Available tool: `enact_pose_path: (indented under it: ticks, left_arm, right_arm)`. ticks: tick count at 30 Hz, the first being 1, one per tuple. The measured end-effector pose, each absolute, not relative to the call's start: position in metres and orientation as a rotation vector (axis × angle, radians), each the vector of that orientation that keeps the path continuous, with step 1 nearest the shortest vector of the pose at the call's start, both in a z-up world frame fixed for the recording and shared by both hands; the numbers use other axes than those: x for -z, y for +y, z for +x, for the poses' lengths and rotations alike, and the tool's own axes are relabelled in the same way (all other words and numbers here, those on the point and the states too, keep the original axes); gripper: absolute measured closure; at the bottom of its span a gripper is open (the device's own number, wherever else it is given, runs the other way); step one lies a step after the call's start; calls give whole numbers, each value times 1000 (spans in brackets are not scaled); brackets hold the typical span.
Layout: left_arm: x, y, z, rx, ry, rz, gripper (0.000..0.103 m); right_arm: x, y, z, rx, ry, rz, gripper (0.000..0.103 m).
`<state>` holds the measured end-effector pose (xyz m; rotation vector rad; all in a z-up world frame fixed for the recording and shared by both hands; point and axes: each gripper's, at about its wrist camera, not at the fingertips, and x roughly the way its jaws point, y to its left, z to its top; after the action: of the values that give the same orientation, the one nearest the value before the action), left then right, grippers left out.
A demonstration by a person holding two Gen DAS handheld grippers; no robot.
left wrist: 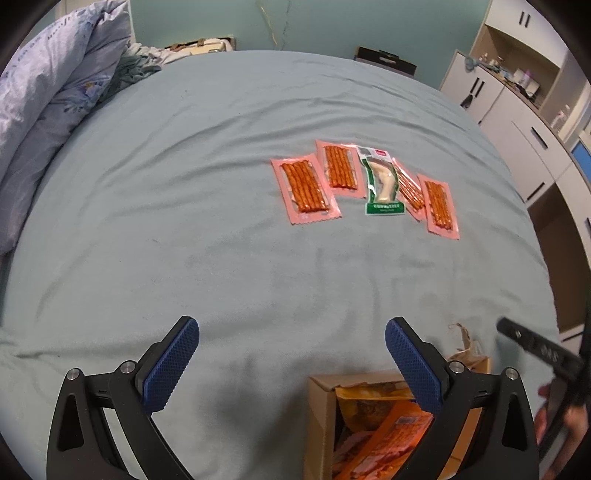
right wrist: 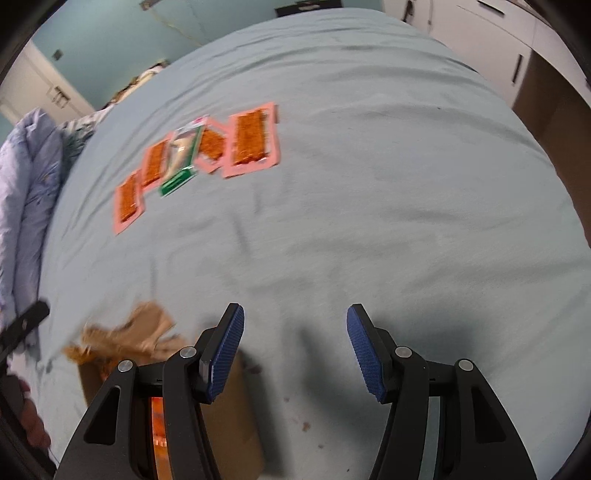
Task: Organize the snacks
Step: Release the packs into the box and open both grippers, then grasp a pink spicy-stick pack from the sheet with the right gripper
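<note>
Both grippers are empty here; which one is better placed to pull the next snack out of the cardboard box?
Probably the left gripper: open, its right finger already over the cardboard box. The right gripper, also open, hangs beside the box.

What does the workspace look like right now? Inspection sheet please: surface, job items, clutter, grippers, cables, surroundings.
Surface: bed sheet, pale blue-green, lightly wrinkled.
Job's things: four pink snack packs in a rough row with one green snack pack among them, overlapping a pink one on its right side. Cardboard box near the grippers, open, orange packets inside.
Clutter: crumpled quilt at the bed's left edge.
Grippers: left gripper jaws open, empty, above the sheet; right gripper jaws open, empty.
Cables: nothing seen.
Surroundings: white cabinets to the right, teal wall behind the bed.
</note>
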<state>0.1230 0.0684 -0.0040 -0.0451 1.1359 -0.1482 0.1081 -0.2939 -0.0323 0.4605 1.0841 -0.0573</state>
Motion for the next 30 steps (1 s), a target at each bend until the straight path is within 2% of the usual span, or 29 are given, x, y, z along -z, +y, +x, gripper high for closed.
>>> enact_pose_path:
  ticks: [5,9,12,18,22,24,27,30]
  left_arm:
    - [-2,68,121,197,1133,-63,0]
    - [-7,75,121,215,1124,-100,0]
    - [-4,83,122,203,1133,-145,0]
    - [-2,90,127,215,1150,-222,0]
    - [-1,89,130,212,1146,-215,0]
    - [1,89,132,212,1156,-224,0]
    - [4,90,134,208,1166,-239,0]
    - [5,91,135,203,1163,-240,0]
  right_arm:
    - [28,-288,154,49,1143,469,46]
    - [30,-275,219,52,1203,396,46]
    - [42,-262,281,38,1314,318,46]
    - [52,-250,354,107,1368,229,46]
    - [64,-243,376,126,1384,235,24]
    - [68,-244,378,122,1359,269,21]
    - [76,-250,368,81,1328,296,23]
    - [79,-250,352,49,1341,236,45]
